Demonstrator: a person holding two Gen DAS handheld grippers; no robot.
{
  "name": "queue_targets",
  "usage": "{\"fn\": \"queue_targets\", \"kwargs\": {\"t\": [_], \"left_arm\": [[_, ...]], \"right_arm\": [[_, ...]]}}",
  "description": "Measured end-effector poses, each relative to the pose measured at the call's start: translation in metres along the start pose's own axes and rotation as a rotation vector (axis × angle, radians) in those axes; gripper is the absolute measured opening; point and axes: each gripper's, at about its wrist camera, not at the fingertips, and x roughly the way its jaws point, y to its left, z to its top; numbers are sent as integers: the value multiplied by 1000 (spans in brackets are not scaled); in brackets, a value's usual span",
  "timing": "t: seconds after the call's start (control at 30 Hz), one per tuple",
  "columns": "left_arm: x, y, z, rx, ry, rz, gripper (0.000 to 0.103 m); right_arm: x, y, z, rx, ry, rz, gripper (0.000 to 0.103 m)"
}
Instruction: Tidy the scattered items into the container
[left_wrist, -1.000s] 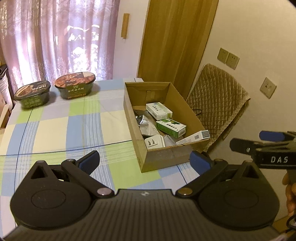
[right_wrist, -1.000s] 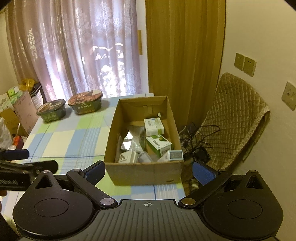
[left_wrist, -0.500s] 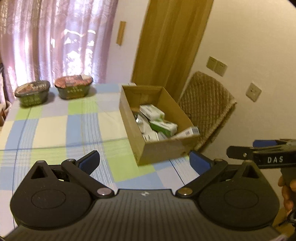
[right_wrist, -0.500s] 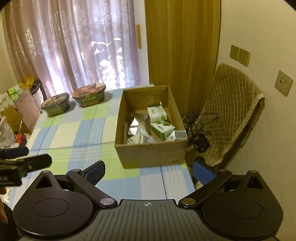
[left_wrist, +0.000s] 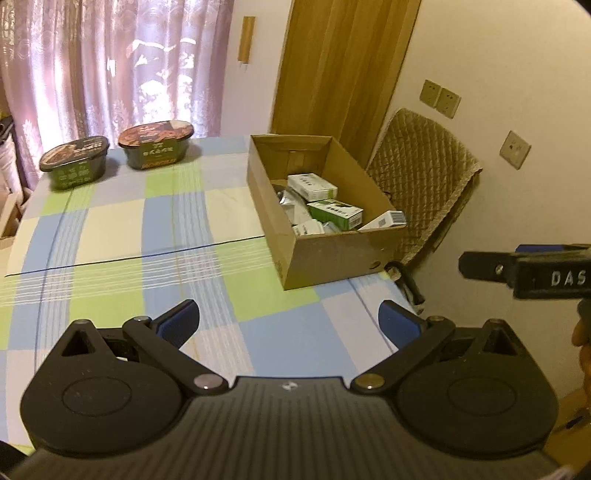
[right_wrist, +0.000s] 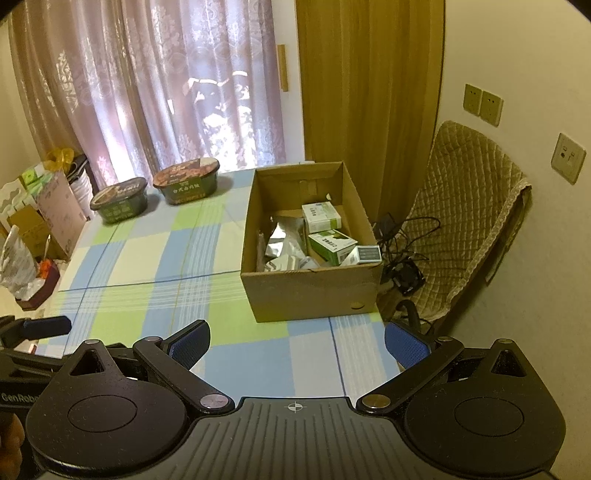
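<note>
An open cardboard box (left_wrist: 332, 254) (right_wrist: 310, 291) stands at the right edge of a checked tablecloth (left_wrist: 147, 229) (right_wrist: 155, 258). Inside lie several small white and green cartons (left_wrist: 334, 212) (right_wrist: 330, 243) and silver foil packs (right_wrist: 280, 236). My left gripper (left_wrist: 290, 321) hovers open and empty over the near part of the table, well short of the box. In its own view my right gripper (right_wrist: 297, 341) is also open with nothing between its fingers. The right gripper's finger (left_wrist: 491, 266) juts in from the right of the left wrist view.
Two instant noodle bowls (left_wrist: 75, 162) (left_wrist: 157, 144) (right_wrist: 120, 199) (right_wrist: 186, 181) sit at the table's far left by the curtain. A quilted chair (right_wrist: 465, 229) and cables (right_wrist: 402, 258) are right of the box. Bags and cartons (right_wrist: 33, 221) crowd the floor at left.
Both grippers have pulled back from the box, which now looks smaller and farther away. Both stay open and empty.
</note>
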Motion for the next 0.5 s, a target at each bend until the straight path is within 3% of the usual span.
{"fn": "queue_targets", "kwargs": {"t": [0.17, 0.5], "left_arm": [[3, -1, -4, -12, 16, 41, 101], [4, -3, -6, -27, 28, 21, 102]], "right_arm": [[0, 0, -3, 6, 2, 4, 103], [-2, 3, -9, 4, 13, 13, 103]]}}
